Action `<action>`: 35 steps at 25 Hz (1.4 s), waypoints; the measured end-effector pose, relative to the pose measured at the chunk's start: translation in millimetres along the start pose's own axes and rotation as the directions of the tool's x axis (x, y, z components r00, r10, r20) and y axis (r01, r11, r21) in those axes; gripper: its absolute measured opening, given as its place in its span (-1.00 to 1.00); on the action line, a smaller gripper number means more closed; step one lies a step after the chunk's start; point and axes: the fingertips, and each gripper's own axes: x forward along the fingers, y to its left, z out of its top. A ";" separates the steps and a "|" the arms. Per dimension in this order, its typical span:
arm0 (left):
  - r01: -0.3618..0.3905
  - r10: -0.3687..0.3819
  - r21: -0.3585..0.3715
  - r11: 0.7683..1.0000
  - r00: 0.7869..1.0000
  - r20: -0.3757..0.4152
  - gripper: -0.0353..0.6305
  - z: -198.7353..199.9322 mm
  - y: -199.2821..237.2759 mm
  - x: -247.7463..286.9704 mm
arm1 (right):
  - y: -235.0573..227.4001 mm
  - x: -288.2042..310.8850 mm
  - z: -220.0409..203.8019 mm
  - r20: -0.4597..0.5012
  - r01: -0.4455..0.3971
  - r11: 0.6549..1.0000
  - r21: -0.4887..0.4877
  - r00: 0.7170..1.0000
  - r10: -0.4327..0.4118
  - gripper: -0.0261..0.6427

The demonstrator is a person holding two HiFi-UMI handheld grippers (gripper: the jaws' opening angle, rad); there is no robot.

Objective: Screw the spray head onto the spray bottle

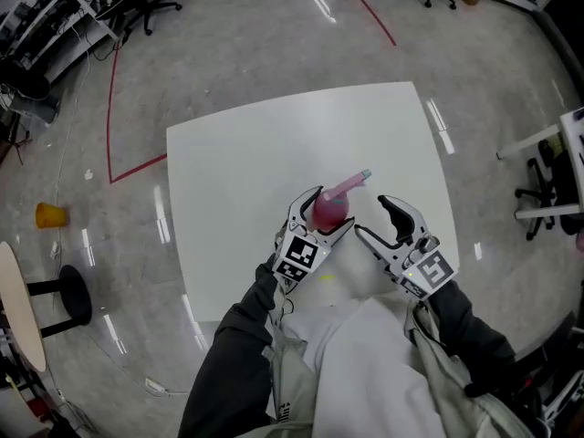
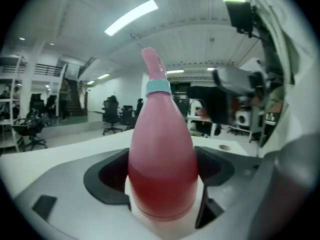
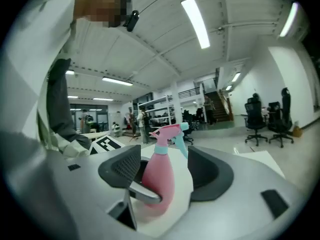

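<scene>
Assembly looks all but finished: the pink spray bottle [image 1: 328, 210] stands upright on the white table [image 1: 237, 153], just below the middle of the head view, and the spray head [image 1: 354, 183] already sits on its neck, joined by a pale teal collar [image 2: 158, 87] with no gap that I can see. The left gripper [image 1: 335, 209] brackets the bottle's wide lower body with its jaws spread to their fullest. A sliver of table shows at either side of the base in the left gripper view, so I judge it released rather than pinching. The right gripper [image 1: 370, 214] hangs just to the right of the bottle, jaws apart and empty; in its own view the bottle stands beyond the pads, not between them. The step in hand seems to be letting go after the last turn. The next move calls for drawing both grippers straight back without brushing the tall, narrow-topped bottle, or, if the collar is not yet snug, closing on the head for one more twist. No brand, label or lettering can be read on the bottle; the only printed marks are the black-and-white square markers on the gripper cubes [image 1: 299, 256].
</scene>
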 end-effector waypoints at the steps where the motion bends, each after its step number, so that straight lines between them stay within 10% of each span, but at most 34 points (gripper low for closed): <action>1: 0.061 -0.061 0.021 0.998 0.998 0.008 0.33 7.5 -11.0 -9.8 | 1.4 0.6 12.4 -0.004 -0.045 0.999 -0.022 0.999 0.045 -0.11; 6: 0.255 -0.257 0.066 0.965 0.966 0.029 0.32 31.7 -50.7 -50.0 | 23.5 7.9 57.5 -0.017 -0.318 0.948 0.003 0.948 0.318 0.00; 10: 0.266 -0.268 0.082 0.961 0.963 0.021 0.33 43.8 -63.5 -49.3 | 63.9 14.1 62.9 -0.083 -0.492 0.867 -0.085 0.870 0.486 -0.01; 13: 0.202 -0.204 0.064 0.977 0.979 0.027 0.33 49.5 -56.3 -45.8 | 62.6 20.7 70.4 -0.045 -0.412 0.903 -0.118 0.911 0.410 -0.63; 19: -0.083 0.084 0.102 0.991 0.996 -0.003 0.32 42.3 -26.2 -52.0 | 40.9 40.0 72.8 -0.005 -0.047 0.999 -0.013 0.999 0.047 -0.65; 22: -0.249 0.253 0.119 0.961 0.967 -0.023 0.33 44.6 -16.6 -45.4 | 33.0 41.6 72.5 -0.036 0.186 0.982 0.037 0.982 -0.185 -0.65; 30: -0.135 0.134 -0.002 0.991 0.986 0.097 0.33 68.6 -24.2 -60.1 | 67.8 15.0 100.0 0.062 -0.186 0.980 -0.072 0.980 0.190 -0.14; 35: -0.268 0.269 -0.023 0.963 0.963 0.019 0.32 59.8 3.7 -68.5 | 72.9 10.9 84.0 -0.011 -0.141 0.987 -0.073 0.990 0.140 -0.14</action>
